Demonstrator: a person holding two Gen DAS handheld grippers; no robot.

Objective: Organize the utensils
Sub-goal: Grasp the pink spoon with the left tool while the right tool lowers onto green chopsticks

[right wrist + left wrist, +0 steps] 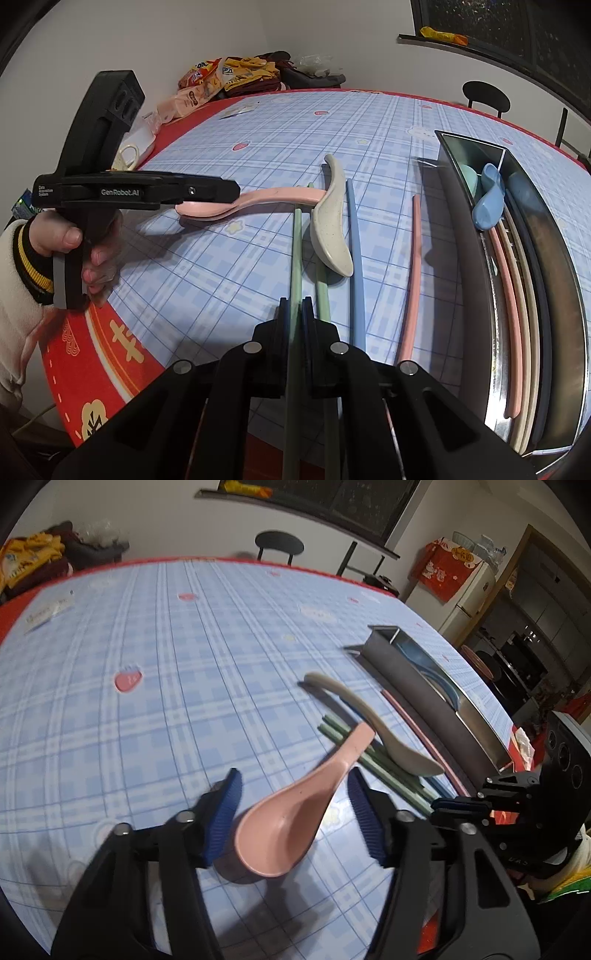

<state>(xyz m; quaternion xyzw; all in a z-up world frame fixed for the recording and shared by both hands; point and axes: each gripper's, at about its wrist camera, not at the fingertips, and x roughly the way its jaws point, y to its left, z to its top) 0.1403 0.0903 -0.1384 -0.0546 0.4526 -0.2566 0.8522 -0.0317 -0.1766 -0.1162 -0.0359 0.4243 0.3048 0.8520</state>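
The pink spoon (291, 808) lies on the worktop (166, 686) with its bowl toward me and its handle running away up and to the right, the far end resting across the green chopsticks (373, 766). The bowl sits between the blue pads of my left tool (295, 812), which stand apart on either side of it; I see no pad pressing on it yet. The spoon's long axis runs roughly along the line my left tool points, leaning a little right, so the pads would close across the width of the bowl and neck, not along the length. That is the relation my next move depends on, as I judge it: closing squarely on the neck just above the bowl.

My right tool (295, 314) is clamped on one green chopstick (296, 258), which passes straight between its pads and runs forward on the worktop. Its mate lies just beside it, under the cream spoon (330, 221), and a blue chopstick (356, 266) and a pink chopstick (412, 280) lie further right. Beyond them stands the metal tray (461, 206), already holding a blue spoon (489, 197) and several chopsticks.

The left tool is plainly the nearer one to the pink spoon; the right is well apart from its bowl. Lifting the handle may disturb the chopsticks beneath it.
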